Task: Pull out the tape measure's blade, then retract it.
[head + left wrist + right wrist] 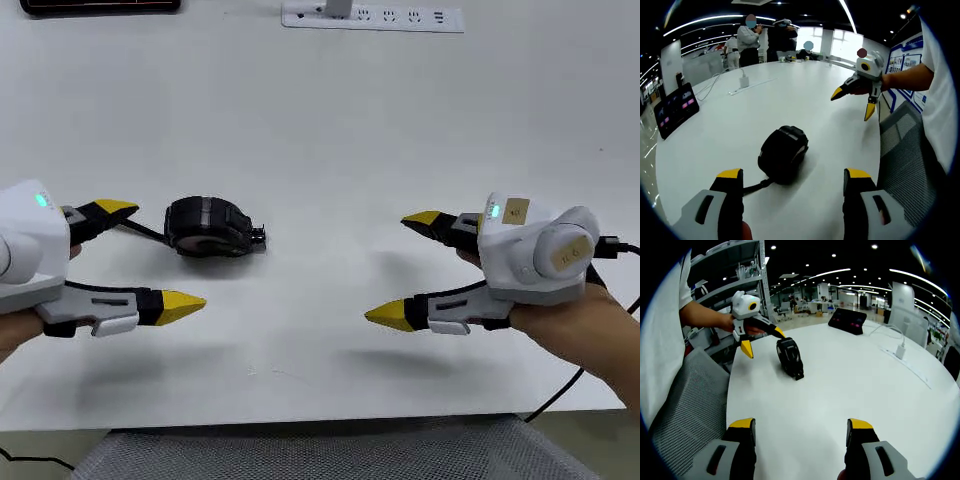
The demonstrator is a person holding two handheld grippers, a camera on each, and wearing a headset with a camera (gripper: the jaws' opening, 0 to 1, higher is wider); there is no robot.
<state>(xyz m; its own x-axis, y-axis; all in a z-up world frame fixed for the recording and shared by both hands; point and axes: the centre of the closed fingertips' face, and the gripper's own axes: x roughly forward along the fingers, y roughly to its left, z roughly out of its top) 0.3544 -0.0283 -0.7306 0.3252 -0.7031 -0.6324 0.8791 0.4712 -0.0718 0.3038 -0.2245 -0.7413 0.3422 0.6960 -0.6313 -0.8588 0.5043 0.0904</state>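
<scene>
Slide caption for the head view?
Left gripper and right gripper, both open, either side of a black tape measure on white workbench.

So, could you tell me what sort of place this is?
Probably an open-plan office or lab: a large white table with a power strip, shelving, and people standing beyond.

No legible text. Sticker [516, 210] on right tool [402, 266] too small to read; wall boards [900, 60] blurred.
</scene>
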